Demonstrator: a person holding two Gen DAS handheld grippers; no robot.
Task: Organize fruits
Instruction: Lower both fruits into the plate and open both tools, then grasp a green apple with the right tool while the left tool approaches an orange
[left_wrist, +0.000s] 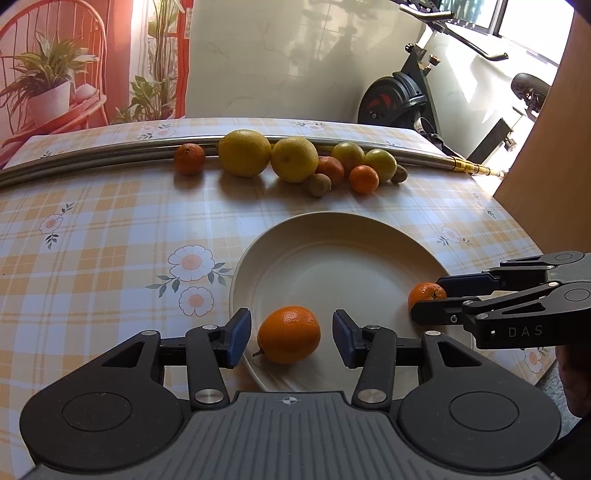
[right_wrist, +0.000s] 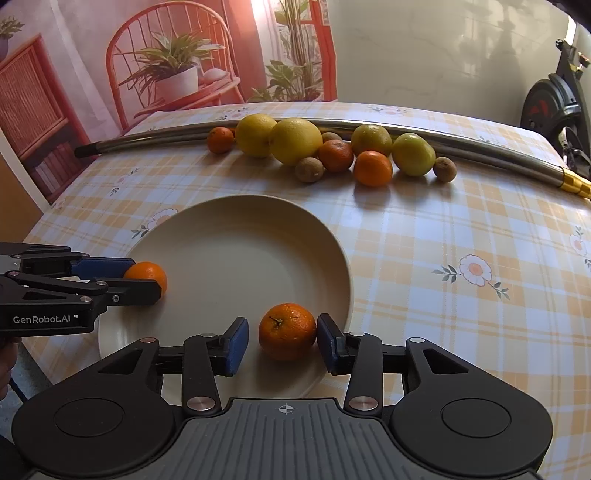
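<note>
Standing apart around fruit, not gripping: left gripper (left_wrist: 290, 334) flanking an orange (left_wrist: 289, 334) with gaps both sides; right gripper (right_wrist: 282, 339) flanking a mandarin (right_wrist: 287, 330), one pad perhaps just touching. Both fruits resting on the cream plate (left_wrist: 332, 236). Backing straight off without nudging either. Further ahead, remaining citrus and kiwis (left_wrist: 319, 184) lying along the metal rod (left_wrist: 92, 157).
</note>
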